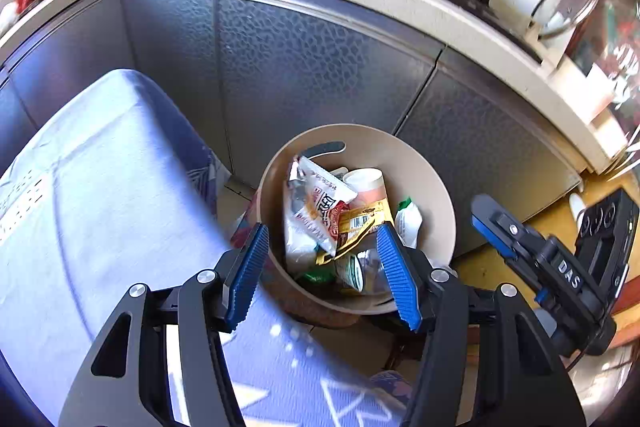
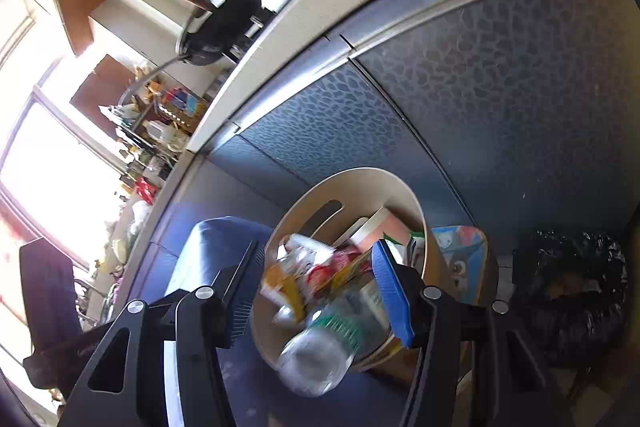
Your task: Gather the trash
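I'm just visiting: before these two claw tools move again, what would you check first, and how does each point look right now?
1. Left gripper empty, jaws apart: ok.
2. Right gripper empty, jaws apart: ok.
3. Round beige trash bin upright beside the blue-covered table: ok.
4. Wrappers and white paper cup inside the bin: ok.
5. Clear plastic bottle settled inside the bin: cannot tell, it is blurred at the rim.
6. More trash left on the table: cannot tell.

The left gripper (image 1: 324, 267) hangs over the beige bin (image 1: 432, 183) — jaws apart, wrappers (image 1: 316, 211) and seemingly a cup inside.
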The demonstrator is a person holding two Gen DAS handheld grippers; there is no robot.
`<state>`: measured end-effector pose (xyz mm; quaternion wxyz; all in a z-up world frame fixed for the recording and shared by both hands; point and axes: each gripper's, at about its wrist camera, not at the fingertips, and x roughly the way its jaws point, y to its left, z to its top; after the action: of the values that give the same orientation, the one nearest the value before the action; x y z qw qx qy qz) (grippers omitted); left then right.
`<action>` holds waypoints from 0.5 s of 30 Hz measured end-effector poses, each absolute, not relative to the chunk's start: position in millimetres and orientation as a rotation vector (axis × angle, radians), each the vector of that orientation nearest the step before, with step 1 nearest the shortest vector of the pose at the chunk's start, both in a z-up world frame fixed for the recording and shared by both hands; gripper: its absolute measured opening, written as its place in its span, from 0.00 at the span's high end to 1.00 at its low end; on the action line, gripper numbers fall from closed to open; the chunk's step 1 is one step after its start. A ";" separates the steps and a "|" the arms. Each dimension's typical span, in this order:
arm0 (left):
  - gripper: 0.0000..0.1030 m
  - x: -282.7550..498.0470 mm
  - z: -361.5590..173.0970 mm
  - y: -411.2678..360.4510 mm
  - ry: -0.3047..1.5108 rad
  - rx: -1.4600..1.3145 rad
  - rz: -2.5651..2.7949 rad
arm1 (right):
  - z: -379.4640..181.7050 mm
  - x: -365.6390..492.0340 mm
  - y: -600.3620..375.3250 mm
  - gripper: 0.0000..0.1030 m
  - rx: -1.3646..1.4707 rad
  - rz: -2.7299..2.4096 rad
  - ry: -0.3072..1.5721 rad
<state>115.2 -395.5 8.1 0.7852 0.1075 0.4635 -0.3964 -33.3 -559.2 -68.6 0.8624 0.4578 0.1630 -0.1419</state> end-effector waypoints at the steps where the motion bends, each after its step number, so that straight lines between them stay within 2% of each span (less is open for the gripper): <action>1: 0.45 112.3 11.7 -388.1 0.996 0.222 -0.854 | -65.2 -39.1 -553.1 0.45 0.960 -0.290 0.336; 15: 0.43 26.3 28.9 -288.9 0.839 0.332 -0.716 | -38.8 -102.0 -446.3 0.39 0.883 -0.263 0.364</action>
<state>26.3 -288.9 28.9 0.8388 0.1568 0.3967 -0.3384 -102.0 -446.3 -38.8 0.8797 0.4238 0.1749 -0.1262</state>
